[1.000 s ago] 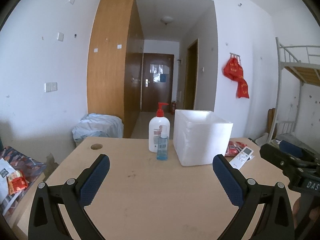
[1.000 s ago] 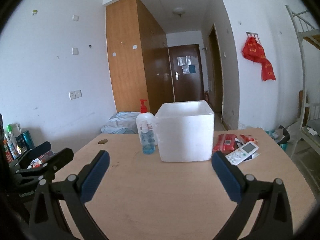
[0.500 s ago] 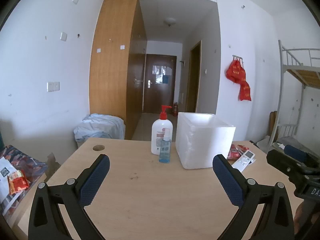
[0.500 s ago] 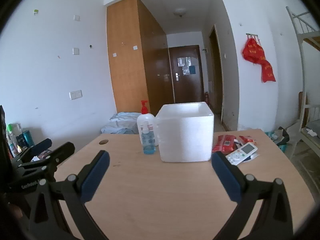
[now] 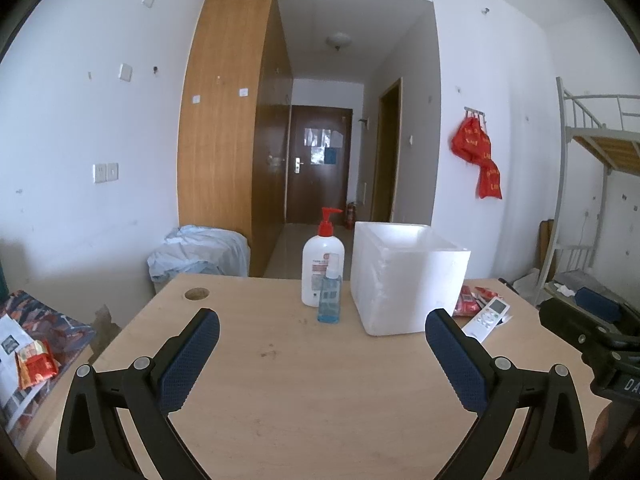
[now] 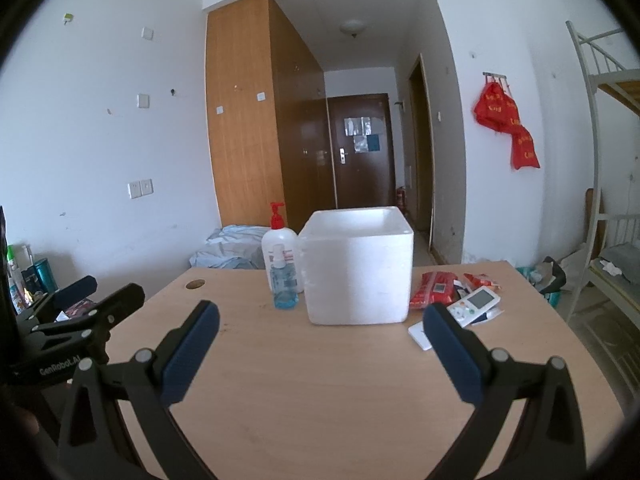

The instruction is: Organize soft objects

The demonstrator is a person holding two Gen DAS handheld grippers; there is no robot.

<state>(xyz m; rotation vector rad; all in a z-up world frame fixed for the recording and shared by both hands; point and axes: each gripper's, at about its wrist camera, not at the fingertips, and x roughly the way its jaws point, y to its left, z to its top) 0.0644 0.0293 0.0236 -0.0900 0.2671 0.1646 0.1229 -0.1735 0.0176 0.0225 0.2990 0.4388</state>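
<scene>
**Both grippers hover wide over the bench, nothing held**

I have the left gripper [image 5: 322, 356] raised above the near part of the bench [image 5: 304, 392], its blue-padded fingers [image 5: 188, 356] spread wide with only bare wood between them. The right gripper [image 6: 320, 354] hangs the same way, fingers [image 6: 454, 354] wide apart and empty. Each gripper shows at the edge of the other's view: the right one at the far right edge of the left wrist view, the left one at the left edge of the right wrist view.

Toward the far side of the bench stands a white foam box [image 6: 358, 268], open at the top; I cannot see what is inside. Just left of it stands a white pump bottle [image 5: 322, 270] with a red pump, and a small blue spray bottle [image 5: 329, 294] stands directly in front of that. Whether the two bottles touch I cannot tell.

The soft things I can pick out lie to the right of the box: red soft packets [image 6: 434, 290] flat on the bench, close against the box's right side. A white remote control [image 6: 474, 306] rests just right of them, partly over some white cards or papers.

Beyond the bench's far left corner, a bundle of pale blue cloth [image 5: 200, 250] lies heaped off the bench, near the wooden wardrobe [image 5: 224, 120]. Red bags [image 6: 506, 124] hang from hooks on the right wall.
</scene>
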